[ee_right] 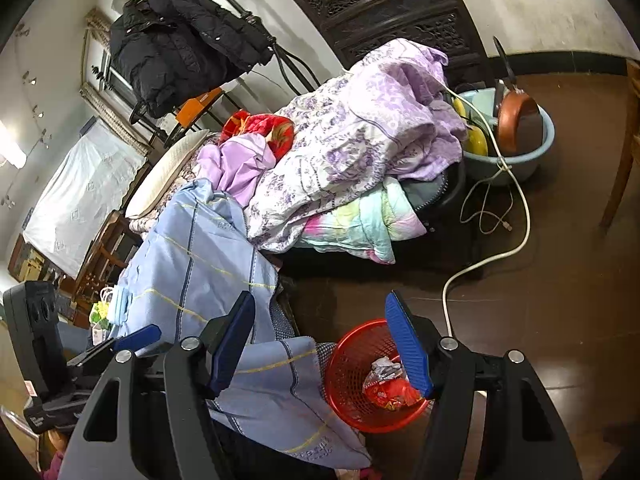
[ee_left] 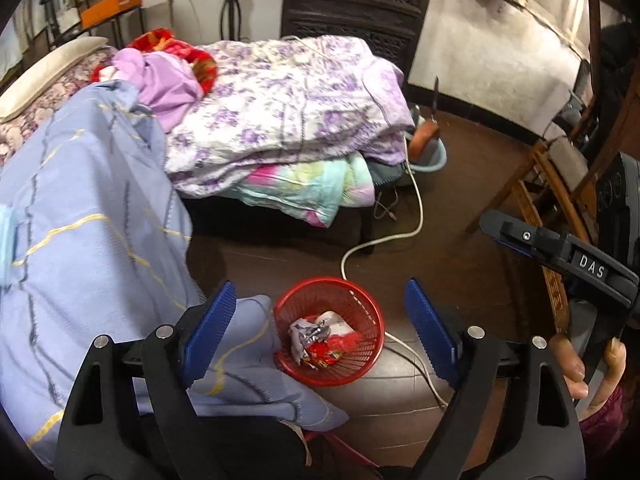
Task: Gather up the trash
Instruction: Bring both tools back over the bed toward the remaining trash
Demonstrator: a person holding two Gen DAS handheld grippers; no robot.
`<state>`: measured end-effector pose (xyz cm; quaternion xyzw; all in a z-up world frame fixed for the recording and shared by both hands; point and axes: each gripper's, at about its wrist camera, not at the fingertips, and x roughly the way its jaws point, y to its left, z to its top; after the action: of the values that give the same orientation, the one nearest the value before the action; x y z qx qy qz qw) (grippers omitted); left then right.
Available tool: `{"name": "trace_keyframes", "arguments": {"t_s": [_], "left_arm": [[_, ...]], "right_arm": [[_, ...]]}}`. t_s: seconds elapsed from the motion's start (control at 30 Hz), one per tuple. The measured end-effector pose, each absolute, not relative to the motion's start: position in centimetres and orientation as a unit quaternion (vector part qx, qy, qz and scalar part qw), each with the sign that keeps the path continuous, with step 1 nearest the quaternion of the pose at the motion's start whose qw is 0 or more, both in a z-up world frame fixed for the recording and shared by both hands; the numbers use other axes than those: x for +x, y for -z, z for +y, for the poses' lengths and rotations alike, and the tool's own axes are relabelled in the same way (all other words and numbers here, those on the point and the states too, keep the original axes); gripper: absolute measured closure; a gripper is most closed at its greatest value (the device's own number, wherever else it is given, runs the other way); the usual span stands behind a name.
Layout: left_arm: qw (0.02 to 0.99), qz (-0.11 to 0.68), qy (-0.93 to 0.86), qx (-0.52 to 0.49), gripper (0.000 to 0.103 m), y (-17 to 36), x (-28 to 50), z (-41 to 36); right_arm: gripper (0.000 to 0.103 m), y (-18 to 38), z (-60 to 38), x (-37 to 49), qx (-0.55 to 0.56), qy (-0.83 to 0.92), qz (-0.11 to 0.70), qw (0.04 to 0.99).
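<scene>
A small red mesh basket [ee_left: 362, 312] stood upright on the dark floor, low and centre in the left wrist view and lower right of centre in the right wrist view [ee_right: 345, 364]. Its left rim touched the hanging blue sheet. Inside lay crumpled trash [ee_left: 320, 340]: a silvery-grey foil wrapper, a whitish piece and red wrappers, heaped on the bottom [ee_right: 387, 384].

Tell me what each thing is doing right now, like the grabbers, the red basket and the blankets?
left gripper: open, empty, over the basket.
right gripper: open, empty.
red basket: upright on the floor, wrappers inside.
wrappers: crumpled in the basket.
blue sheet: hanging off the bed beside the basket.
purple quilt: folded, piled on the bed.
white cord: lying loose on the floor.
</scene>
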<state>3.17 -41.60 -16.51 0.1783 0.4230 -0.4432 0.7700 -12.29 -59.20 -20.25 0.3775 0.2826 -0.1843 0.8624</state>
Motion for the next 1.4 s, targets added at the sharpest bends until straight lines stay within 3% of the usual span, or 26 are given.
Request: {"name": "trace_keyframes", "arguments": {"t_s": [0.53, 0.93, 1.17, 1.4], "left_arm": [[0.853, 0.335, 0.391, 0.083, 0.011, 7.9, 4.1, -29.5], [0.901, 0.293, 0.320, -0.011, 0.007, 4.4, 5.3, -15.9], [0.924, 0.309, 0.222, -0.034, 0.007, 6.5, 9.5, -8.4], [0.913, 0.364, 0.157, -0.093, 0.007, 11.1, 14.7, -2.2]], "right_arm": [[0.026, 8.0, -48.9, -9.4, 0.246, 0.123, 0.239, 0.931], [0.009, -0.6, -37.7, -5.9, 0.193, 0.029, 0.196, 0.961], [0.006, 0.0, -31.8, 0.9, 0.172, -0.001, 0.222, 0.960], [0.006, 5.7, -29.4, 7.4, 0.155, 0.019, 0.293, 0.943]]}}
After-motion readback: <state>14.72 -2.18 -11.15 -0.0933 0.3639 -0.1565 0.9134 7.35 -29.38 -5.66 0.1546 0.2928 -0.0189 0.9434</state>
